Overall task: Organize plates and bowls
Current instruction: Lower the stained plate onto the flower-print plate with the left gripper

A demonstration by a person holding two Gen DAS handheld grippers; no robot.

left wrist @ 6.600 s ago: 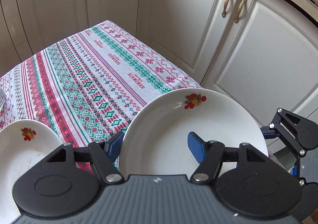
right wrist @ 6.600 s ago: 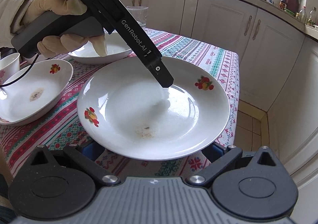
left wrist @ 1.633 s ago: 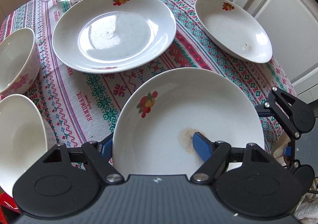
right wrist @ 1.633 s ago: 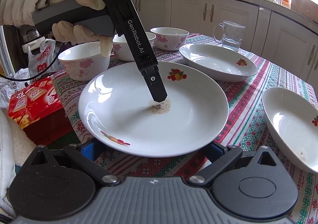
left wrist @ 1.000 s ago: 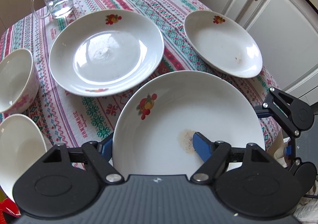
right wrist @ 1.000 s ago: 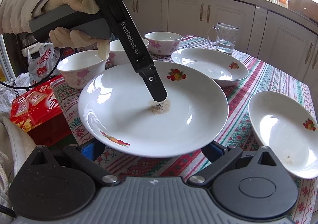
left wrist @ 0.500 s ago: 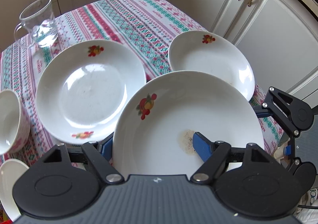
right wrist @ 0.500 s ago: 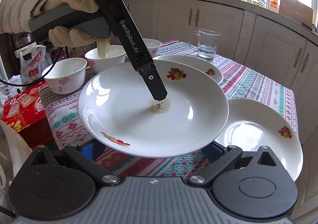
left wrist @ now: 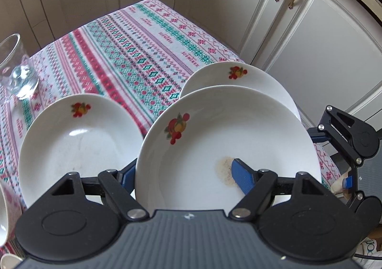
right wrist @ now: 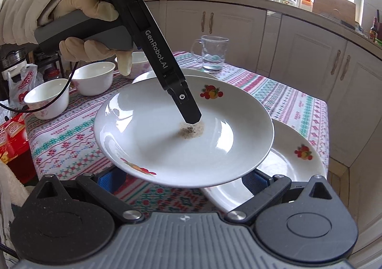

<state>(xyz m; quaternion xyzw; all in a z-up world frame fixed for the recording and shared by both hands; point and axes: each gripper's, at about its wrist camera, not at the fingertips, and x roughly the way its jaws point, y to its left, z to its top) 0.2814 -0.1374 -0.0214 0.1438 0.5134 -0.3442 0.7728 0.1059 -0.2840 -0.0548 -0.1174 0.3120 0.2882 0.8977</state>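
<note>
A white plate with a fruit print and a brown crumb stain hangs in the air above the table. My left gripper is shut on its near rim: one blue finger lies on top by the stain, the other sits under the rim. In the right wrist view a gloved hand holds that gripper, with its finger on the plate. My right gripper stands open, its fingers spread wide beneath the plate and their tips hidden. A second plate lies on the cloth, partly under the held one.
A third plate lies to the left on the patterned tablecloth. A glass mug stands at the back. Three bowls sit along the far left edge. A red box lies below the table, and cream cabinets are close behind.
Both grippers have carried the held plate across the table toward the corner. It now overlaps the plate lying there. Neither grip has changed.
</note>
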